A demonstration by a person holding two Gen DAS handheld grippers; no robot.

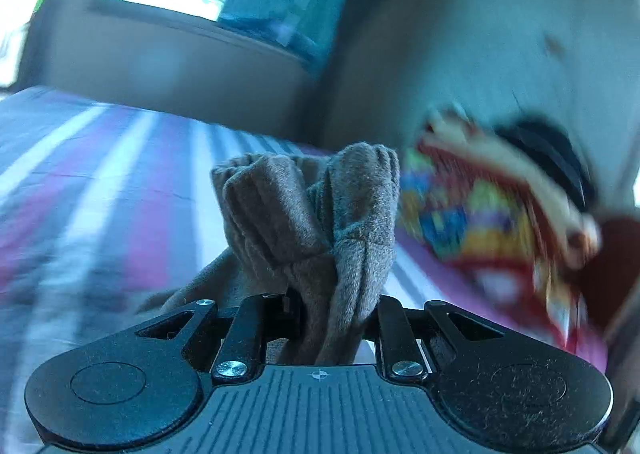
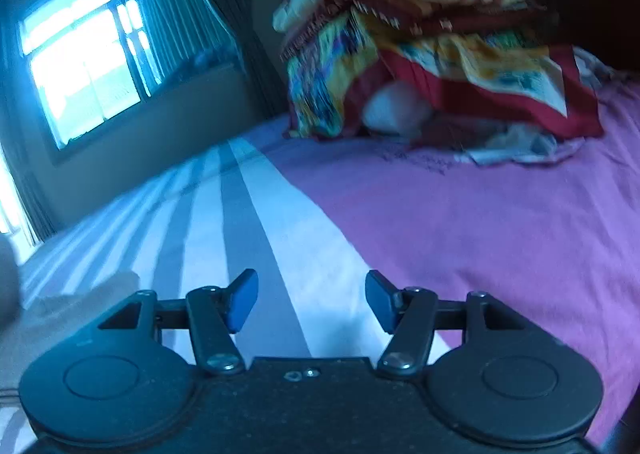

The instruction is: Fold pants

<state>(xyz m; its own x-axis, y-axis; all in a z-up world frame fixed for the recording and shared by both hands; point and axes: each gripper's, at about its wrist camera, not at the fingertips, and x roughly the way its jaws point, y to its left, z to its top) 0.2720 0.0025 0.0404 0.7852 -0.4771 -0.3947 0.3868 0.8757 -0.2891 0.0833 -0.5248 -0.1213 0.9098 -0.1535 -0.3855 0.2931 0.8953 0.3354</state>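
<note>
The brown pants (image 1: 320, 221) are bunched in a thick wad between the fingers of the left gripper (image 1: 332, 314), which pinches the fabric and holds it above the striped bedsheet (image 1: 100, 173). In the right wrist view, the right gripper (image 2: 312, 300) has its blue pads (image 2: 242, 300) spread wide, holding nothing, over the white and purple sheet. A pile of colourful blankets (image 2: 432, 49) sits at the far end of the bed, and a window (image 2: 84, 53) lies beyond.

The pants (image 1: 320, 213), a fuzzy grey-brown knit, are being pinched between the left gripper's fingers (image 1: 290, 306), bunching upright just beyond the fingertips. Their ribbed, gathered edge is standing topmost in thick folds, while more cloth is trailing down to the left of the fingers. In the right wrist view, a blurred pale fold (image 2: 80, 306) is lying left of the fingers, possibly the same garment.
</note>
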